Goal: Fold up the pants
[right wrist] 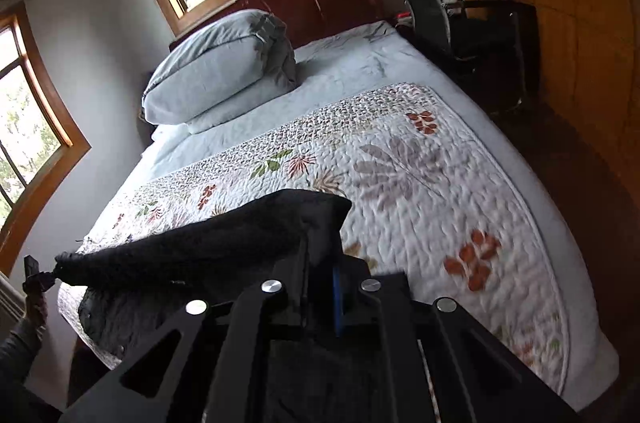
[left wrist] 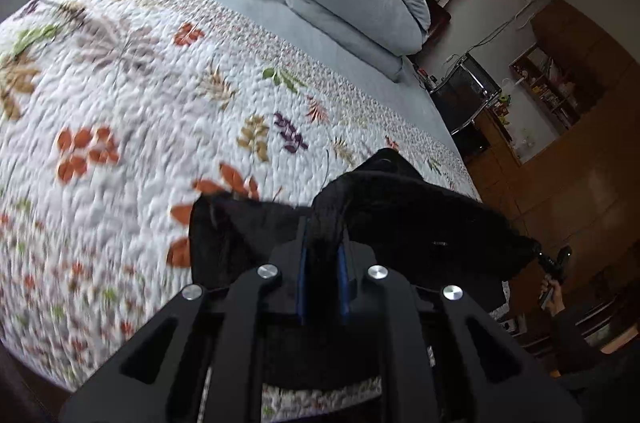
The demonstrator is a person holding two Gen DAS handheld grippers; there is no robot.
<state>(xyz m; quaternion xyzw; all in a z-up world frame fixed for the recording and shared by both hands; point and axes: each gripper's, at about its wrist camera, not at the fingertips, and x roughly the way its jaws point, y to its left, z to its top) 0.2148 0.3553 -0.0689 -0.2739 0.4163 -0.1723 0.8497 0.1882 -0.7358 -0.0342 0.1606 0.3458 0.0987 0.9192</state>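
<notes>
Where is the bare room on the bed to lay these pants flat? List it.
Free: the floral quilt, from the black pants out to its patterned border strip. Also free: the blue sheet between that border and the headboard. Crowded: the folded blue duvet by the window side.

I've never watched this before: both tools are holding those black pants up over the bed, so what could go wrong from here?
1. Each gripper pinches only a small bunch of the black pants; the left gripper or right gripper might let it slip.
2. The cloth hangs bunched, so it may land creased on the floral quilt.
</notes>
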